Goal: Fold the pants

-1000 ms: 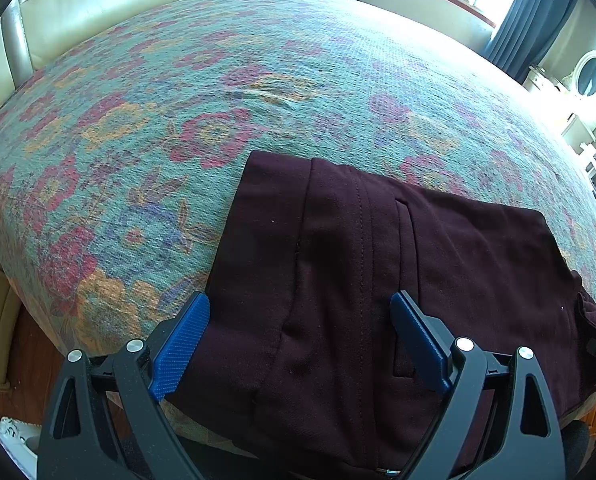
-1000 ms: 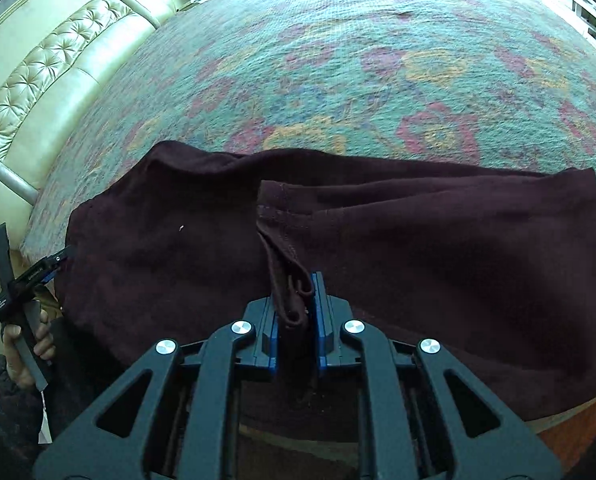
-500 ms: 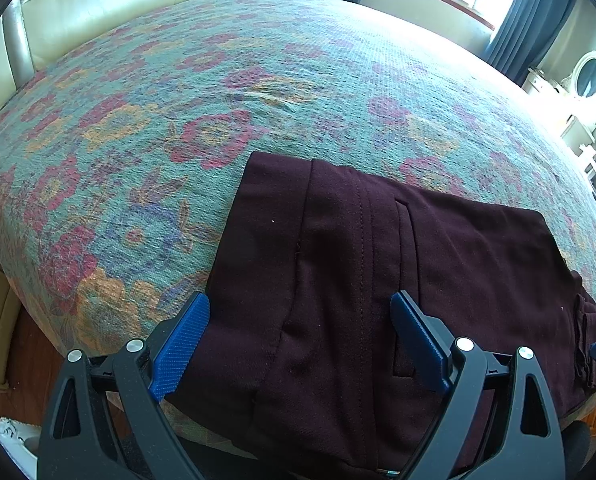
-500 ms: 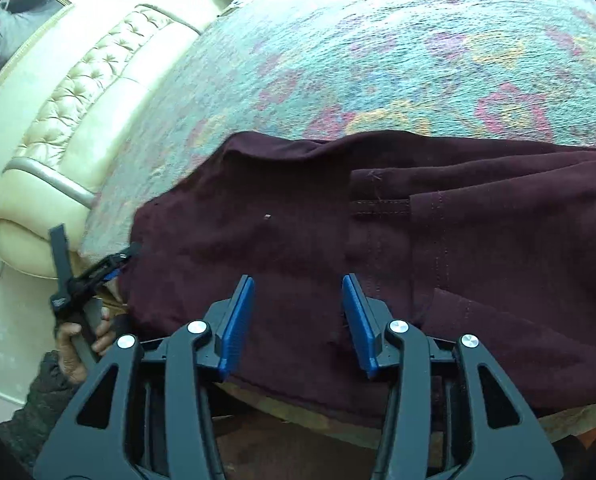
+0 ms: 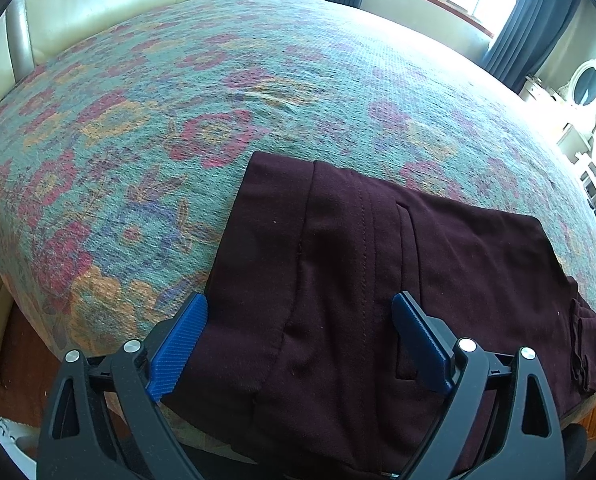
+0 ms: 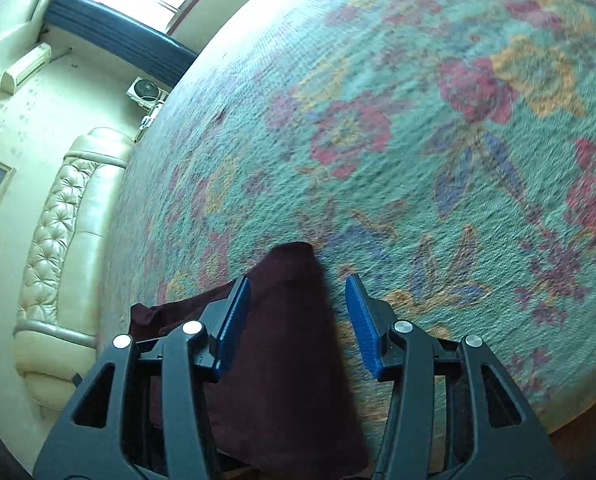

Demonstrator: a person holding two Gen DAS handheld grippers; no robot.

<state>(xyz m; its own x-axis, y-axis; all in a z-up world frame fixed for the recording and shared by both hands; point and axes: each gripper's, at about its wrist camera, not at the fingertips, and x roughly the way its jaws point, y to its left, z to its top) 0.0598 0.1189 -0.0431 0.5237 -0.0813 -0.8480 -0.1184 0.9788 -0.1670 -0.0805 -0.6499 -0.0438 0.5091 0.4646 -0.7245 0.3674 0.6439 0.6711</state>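
A: Left tool (image 5: 300, 336)?
B: Jaws wide apart, empty; folded dark maroon pants (image 5: 398, 280) lie beneath it on the floral bedspread (image 5: 178, 120).
A: Right tool (image 6: 298, 320)?
B: Jaws have just been opening; pants' end (image 6: 290, 340) lies loose between them.

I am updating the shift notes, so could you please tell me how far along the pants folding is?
Done: the maroon pants lie flat, folded over, on the floral bedspread. In hand: nothing; the left tongs stand open over the cloth, and the right tongs, whose jaws have just been opening, straddle one end without pressing it. Left: probably at least one more fold.
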